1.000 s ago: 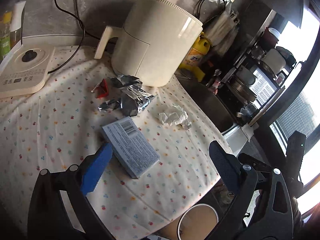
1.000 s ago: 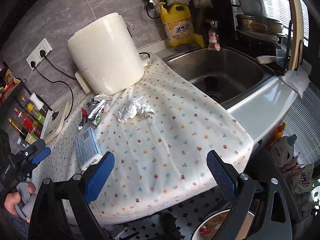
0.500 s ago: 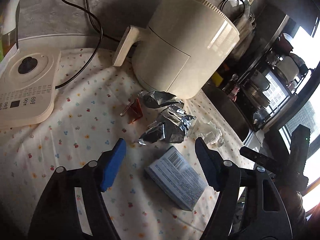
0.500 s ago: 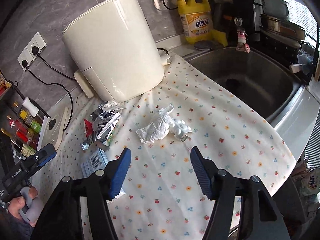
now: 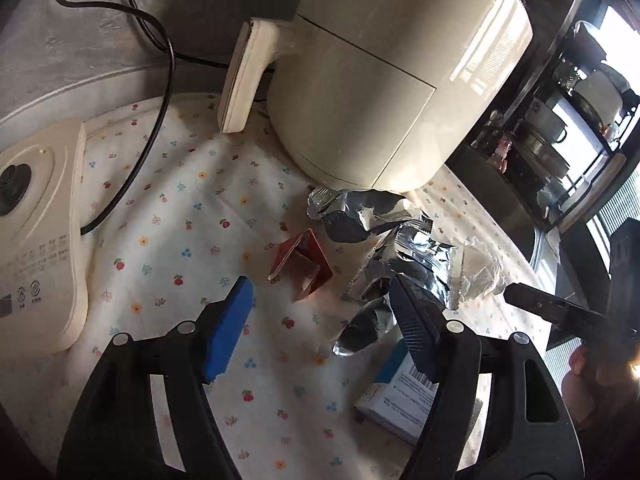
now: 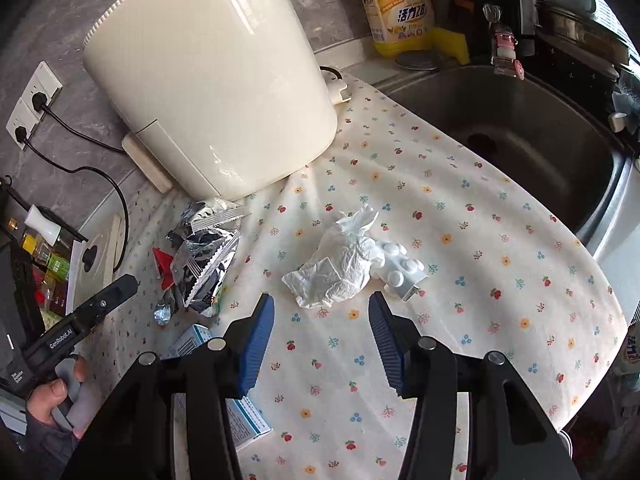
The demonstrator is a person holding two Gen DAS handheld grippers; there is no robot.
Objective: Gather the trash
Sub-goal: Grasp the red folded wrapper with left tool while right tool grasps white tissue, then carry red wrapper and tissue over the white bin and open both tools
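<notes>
Trash lies on the flowered cloth [image 6: 460,240]. In the left wrist view a folded red wrapper [image 5: 302,264] and crumpled silver foil wrappers [image 5: 408,260] lie just ahead of my left gripper [image 5: 320,316], which is open and holds nothing. A blue-and-white box [image 5: 400,396] sits partly under its right finger. In the right wrist view a crumpled white tissue [image 6: 340,268] and a white blister pack [image 6: 400,270] lie just beyond my right gripper [image 6: 320,320]. Its jaws are closing with nothing between them. The foil wrappers [image 6: 204,256] lie to the left.
A cream air fryer [image 6: 216,80] stands close behind the trash. A steel sink [image 6: 520,132] lies right of the cloth, with a yellow detergent bottle [image 6: 400,8] behind it. A cream cooker base [image 5: 36,240] and its black cord [image 5: 160,92] are on the left.
Both grippers have moved forward and lower towards the trash, and both pairs of jaws have narrowed. The left now faces the red and foil wrappers, with the box passing under it.
</notes>
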